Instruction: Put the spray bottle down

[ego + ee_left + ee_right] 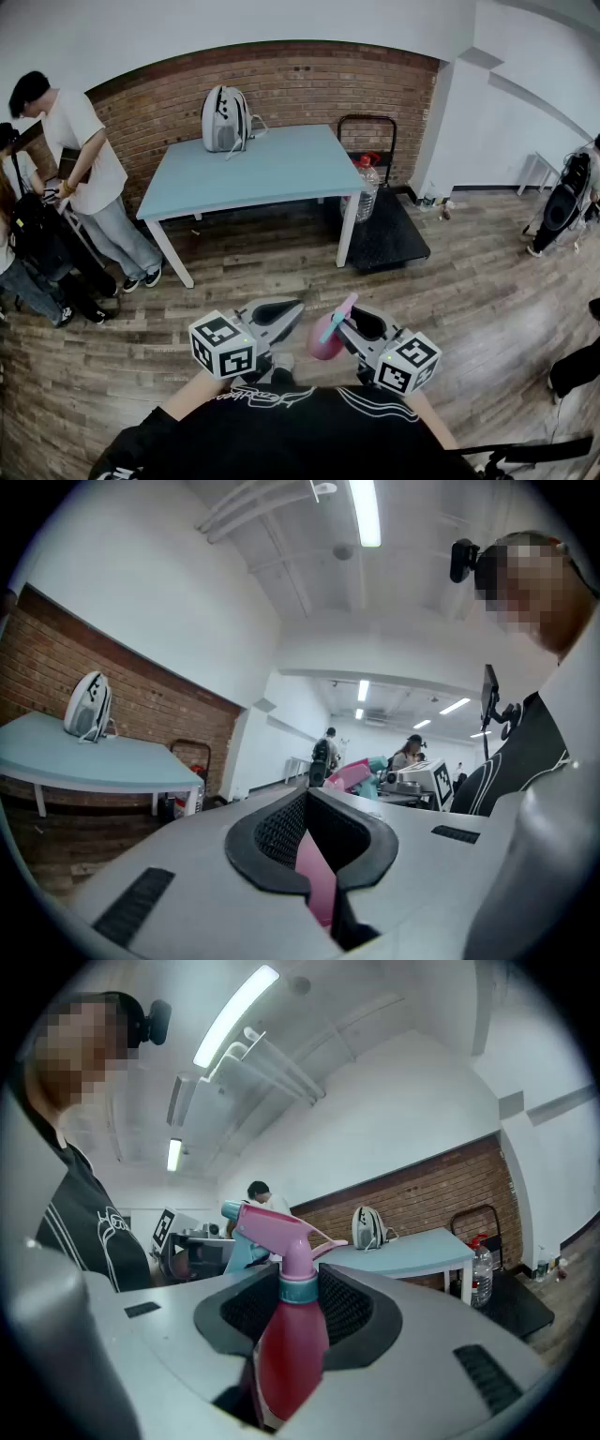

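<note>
The right gripper [302, 1290] clamps the spray bottle [286, 1344] by its body, long axis upright. The blue table [253, 173] stands well ahead, across wooden floor [281, 272].

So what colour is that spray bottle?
The spray bottle is pink, clearest in the right gripper view.

A brick wall [281, 84] ran along the far side, white walls [487, 122] to the right. The floor [469, 291] was wood plank. A light-blue table [253, 169] stood near the brick; strip lights [364, 513] were ceiling-mounted.
</note>
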Demonstrator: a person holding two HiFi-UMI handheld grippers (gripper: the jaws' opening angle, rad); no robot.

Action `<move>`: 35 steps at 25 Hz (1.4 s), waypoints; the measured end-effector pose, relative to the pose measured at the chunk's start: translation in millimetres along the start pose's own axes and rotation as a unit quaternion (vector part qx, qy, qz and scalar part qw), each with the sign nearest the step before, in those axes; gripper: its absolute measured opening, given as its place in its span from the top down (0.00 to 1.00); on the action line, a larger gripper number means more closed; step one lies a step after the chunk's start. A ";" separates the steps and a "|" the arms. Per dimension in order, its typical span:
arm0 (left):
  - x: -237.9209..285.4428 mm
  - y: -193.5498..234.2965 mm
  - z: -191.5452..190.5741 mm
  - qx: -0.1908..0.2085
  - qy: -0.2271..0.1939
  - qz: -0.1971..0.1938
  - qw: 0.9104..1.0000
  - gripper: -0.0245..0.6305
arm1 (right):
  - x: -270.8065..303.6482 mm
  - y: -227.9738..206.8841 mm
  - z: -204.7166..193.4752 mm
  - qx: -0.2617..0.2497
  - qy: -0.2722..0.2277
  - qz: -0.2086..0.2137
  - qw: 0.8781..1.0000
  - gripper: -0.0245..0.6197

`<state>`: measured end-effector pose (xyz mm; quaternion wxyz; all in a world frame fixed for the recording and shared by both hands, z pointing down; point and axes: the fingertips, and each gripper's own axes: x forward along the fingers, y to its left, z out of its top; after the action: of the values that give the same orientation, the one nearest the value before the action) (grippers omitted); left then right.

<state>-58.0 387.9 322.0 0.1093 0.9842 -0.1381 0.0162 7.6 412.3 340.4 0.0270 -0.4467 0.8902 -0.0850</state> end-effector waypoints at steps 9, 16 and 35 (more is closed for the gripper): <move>-4.4 -17.5 -10.9 -0.006 0.007 -0.013 1.000 0.95 | -12.4 10.6 -4.7 -0.003 -0.001 -0.007 1.000 0.76; -13.8 -13.6 -19.4 -0.017 0.007 0.002 1.000 0.95 | -4.9 15.8 -5.2 -0.004 -0.006 0.006 1.000 0.76; -2.6 70.0 -47.3 -0.087 0.036 0.035 0.995 0.95 | 59.3 -26.0 -41.7 0.056 0.032 0.029 0.997 0.76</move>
<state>-79.8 333.3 382.7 0.1991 0.9642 -0.1694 0.0435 -12.6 354.8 387.7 0.0258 -0.4154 0.8970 -0.1487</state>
